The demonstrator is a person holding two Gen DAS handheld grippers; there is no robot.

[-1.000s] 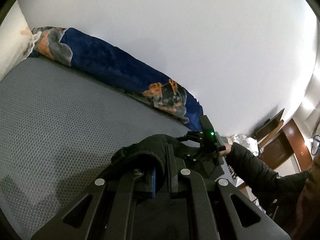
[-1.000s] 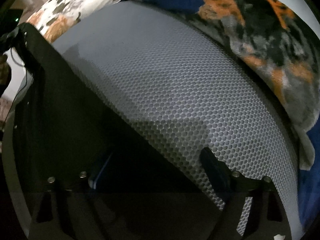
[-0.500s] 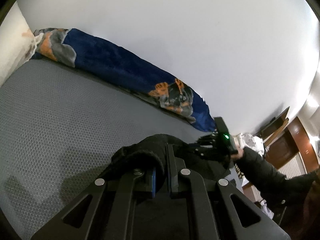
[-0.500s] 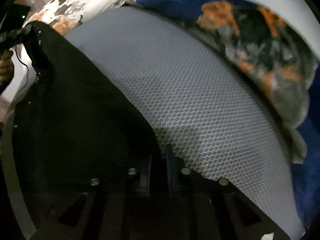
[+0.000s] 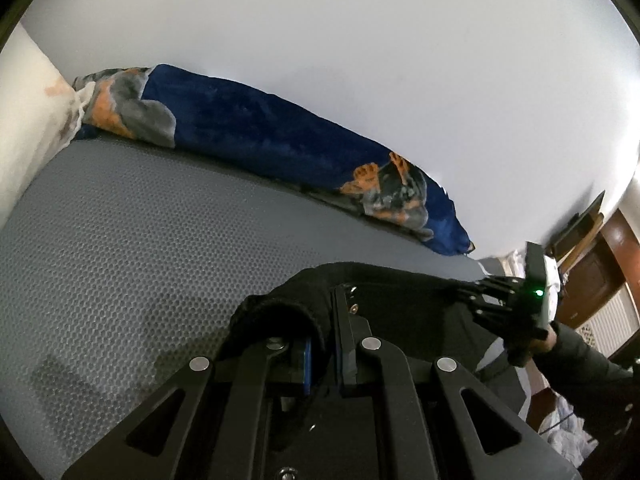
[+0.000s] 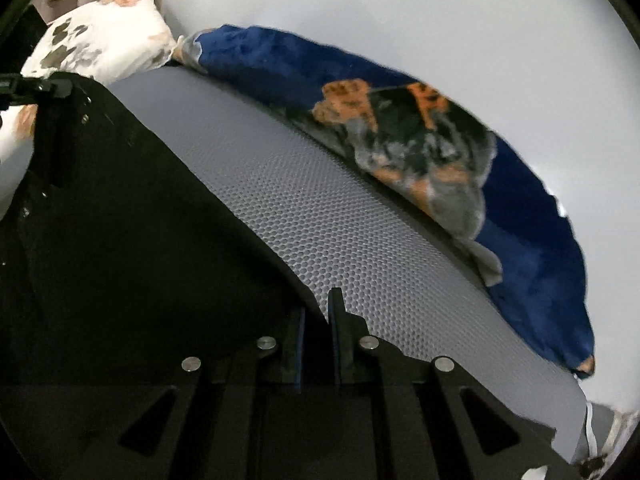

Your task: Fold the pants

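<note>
The black pants (image 6: 132, 216) lie on the grey bed cover (image 5: 132, 248) with little holes in it; both grippers hold them at one edge. The left gripper (image 5: 324, 344) is squeezed tight on a thick bunched bit of the pants; the cloth curls over one finger. The right gripper (image 6: 316, 320) has just been closing; its two fingers now sit close together with the edge of the pants pinched between them. In the left wrist view the right gripper (image 5: 486, 294) sits far off at the other end of the cloth, with a small green light on it. A blue blanket (image 6: 532, 216) with orange and grey patches lies along the white wall (image 5: 360, 60); a white pillow (image 6: 104, 44) with spots sits at the head of the bed. No box or basket can be seen.
</note>
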